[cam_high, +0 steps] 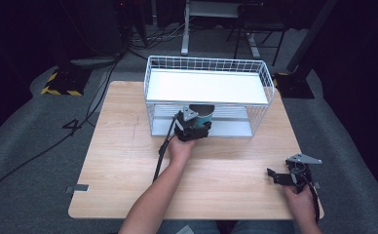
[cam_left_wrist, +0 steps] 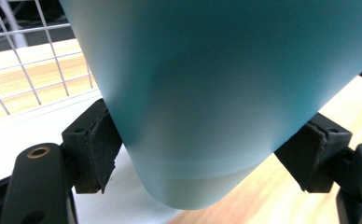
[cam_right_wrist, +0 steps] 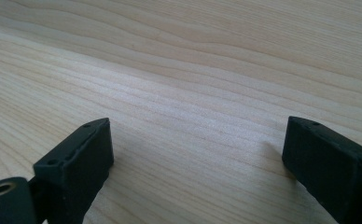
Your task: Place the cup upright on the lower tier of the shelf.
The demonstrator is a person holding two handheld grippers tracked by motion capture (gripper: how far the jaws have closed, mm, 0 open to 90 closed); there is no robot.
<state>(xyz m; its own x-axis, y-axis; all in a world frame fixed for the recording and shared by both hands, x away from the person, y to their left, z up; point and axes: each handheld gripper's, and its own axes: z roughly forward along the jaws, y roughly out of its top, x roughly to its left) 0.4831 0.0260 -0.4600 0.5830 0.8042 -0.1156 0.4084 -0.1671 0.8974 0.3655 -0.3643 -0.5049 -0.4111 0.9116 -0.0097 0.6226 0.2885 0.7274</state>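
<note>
A teal cup [cam_high: 202,116] is at the front opening of the white wire rack [cam_high: 206,92], on its lower shelf level. My left gripper [cam_high: 193,127] is shut on it. Up close in the left gripper view, the teal cup [cam_left_wrist: 207,93] is squeezed between the two black pads [cam_left_wrist: 100,144] on its lower sides. My right gripper [cam_high: 280,176] rests low over the table's front right area. In the right gripper view it [cam_right_wrist: 198,163] stands open, with bare wood between its jaws.
The wooden table [cam_high: 128,161] has free room left and front of the rack. The rack has a white top shelf [cam_high: 206,87] and a lower white shelf [cam_high: 226,127]. Cables and stands lie on the floor beyond the table.
</note>
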